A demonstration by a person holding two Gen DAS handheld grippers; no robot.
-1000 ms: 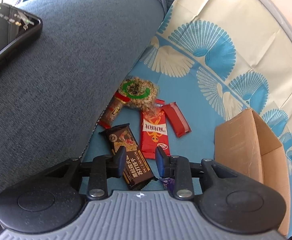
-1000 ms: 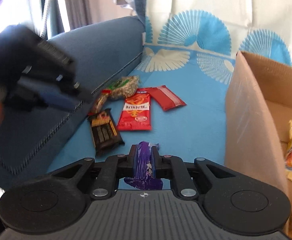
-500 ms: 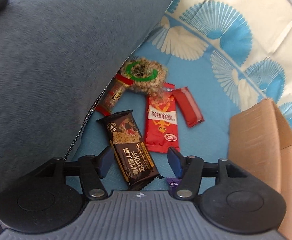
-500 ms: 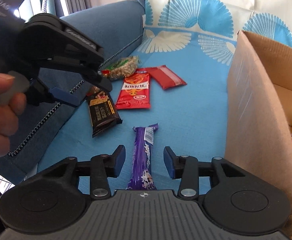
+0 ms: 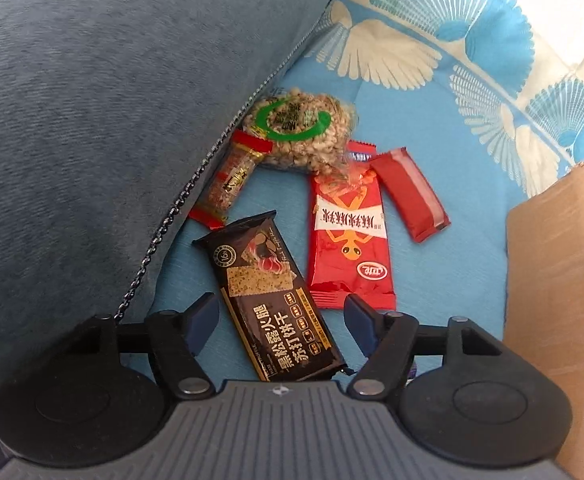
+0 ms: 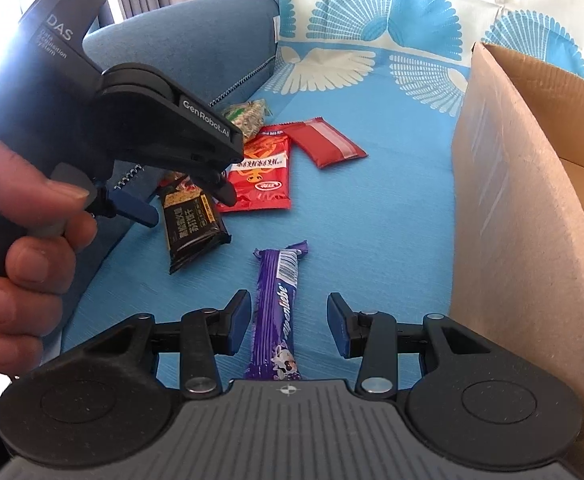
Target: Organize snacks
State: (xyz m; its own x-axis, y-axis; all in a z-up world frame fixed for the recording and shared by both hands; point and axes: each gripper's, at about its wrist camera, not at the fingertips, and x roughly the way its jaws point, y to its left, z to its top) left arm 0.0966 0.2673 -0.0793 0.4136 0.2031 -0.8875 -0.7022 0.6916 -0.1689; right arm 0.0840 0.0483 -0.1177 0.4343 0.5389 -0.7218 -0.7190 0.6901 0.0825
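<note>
The left tongs (image 5: 278,322) are spreading wider, and the long black shiny cracker packet (image 5: 270,300) lies between their blue tips, not pinched yet. The right tongs (image 6: 288,322) are let go and parted, and the thin purple shiny candy bar (image 6: 278,312) lies flat between them on the blue sofa seat cover (image 6: 392,216), touching neither tip. Both packets look light, thin and a bit slippery, and the crackers inside may snap, so a soft squeeze across the narrow middle looks best. In the left view, the big red snack bag with an orange squid (image 5: 350,236) lies just beside the black packet at about 1 o'clock, so there is little room on that side. The grey-blue sofa cushion (image 5: 112,100) rises close at 9 o'clock and leaves a tight edge there. Farther off at 12 o'clock sit a small red and clear wrapped bar (image 5: 228,180), a clear bag of puffed grains with a green ring (image 5: 300,132), and a plain red flat packet (image 5: 412,196) at 1 o'clock. The brown cardboard box (image 6: 524,208) stands at 3 o'clock with a tall wall, and some snacks already lie inside. A packet must be lifted over that wall. The blue cover between the snacks and the box is open room.
</note>
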